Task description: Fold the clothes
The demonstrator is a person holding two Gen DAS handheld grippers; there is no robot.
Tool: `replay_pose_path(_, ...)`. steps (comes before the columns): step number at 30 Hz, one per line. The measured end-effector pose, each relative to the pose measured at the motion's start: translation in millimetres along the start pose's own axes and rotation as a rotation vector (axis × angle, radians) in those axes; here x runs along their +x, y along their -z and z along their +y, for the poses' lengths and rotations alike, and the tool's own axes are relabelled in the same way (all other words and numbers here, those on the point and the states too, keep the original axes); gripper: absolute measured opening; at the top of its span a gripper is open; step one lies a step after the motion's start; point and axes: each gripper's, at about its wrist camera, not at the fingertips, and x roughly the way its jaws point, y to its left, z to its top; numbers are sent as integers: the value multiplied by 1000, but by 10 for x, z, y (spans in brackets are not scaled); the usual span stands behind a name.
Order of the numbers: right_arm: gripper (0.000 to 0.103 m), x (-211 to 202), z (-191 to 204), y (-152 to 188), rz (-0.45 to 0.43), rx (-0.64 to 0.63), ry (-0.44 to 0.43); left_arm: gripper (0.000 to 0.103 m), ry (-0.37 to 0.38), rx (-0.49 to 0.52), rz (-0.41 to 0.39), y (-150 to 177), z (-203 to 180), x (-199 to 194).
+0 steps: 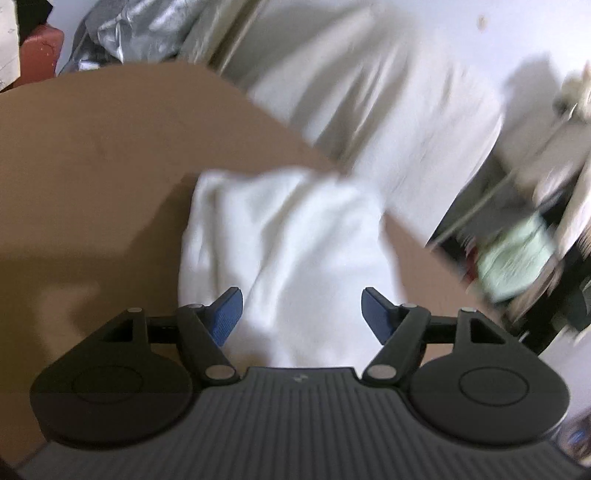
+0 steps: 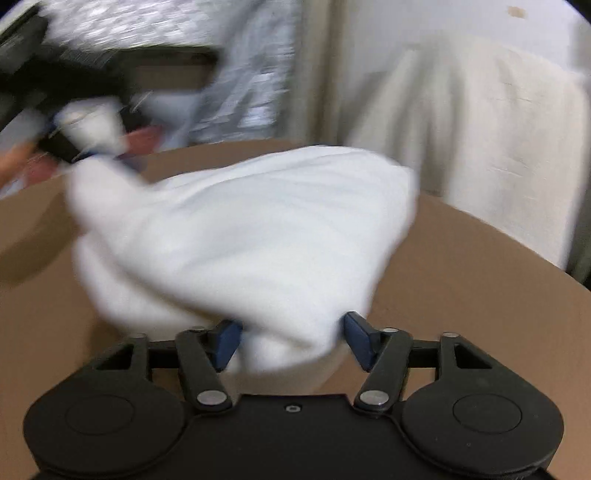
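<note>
White and soft, the garment (image 2: 240,236) lay bunched in a rumpled heap on the brown table (image 2: 461,295), directly ahead of the right gripper (image 2: 291,338) and spreading away from it to the left and forward. The near fold of the cloth sat between that gripper's blue pads (image 2: 227,341), which stood wide apart with fabric filling the gap; whether the pads pressed on it could not be told from the blurred view. Far off to the upper left of the right gripper, a raised end of the same cloth met a dark blurred shape that seemed to be the other gripper, though motion blur hid the details. In the left wrist view, the garment (image 1: 280,251) ran from between the left gripper (image 1: 302,314) forward over the table (image 1: 92,166), and this gripper's blue pads (image 1: 227,314) also stood well apart, cloth lying between them without being clamped. Beyond the table's far edge hung a pale cream cloth (image 1: 369,92), with crinkled silver material (image 1: 129,26) to its left and a blurred dark rack of clutter (image 1: 517,240) off to the right.
</note>
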Motion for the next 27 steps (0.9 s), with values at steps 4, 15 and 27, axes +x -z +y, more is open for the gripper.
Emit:
replay_pose_path(4,21,-110,17,101,33,-38,49,55,-84,21,46,32,18,90)
replay_pose_path(15,25,-222,27,246,123,-166,-63,53,-169,-20,5,-39,175,0)
replay_pose_path(27,54,-274,-447,-881,-48,58,-268,53,-10,-61,-19,-664,352,558)
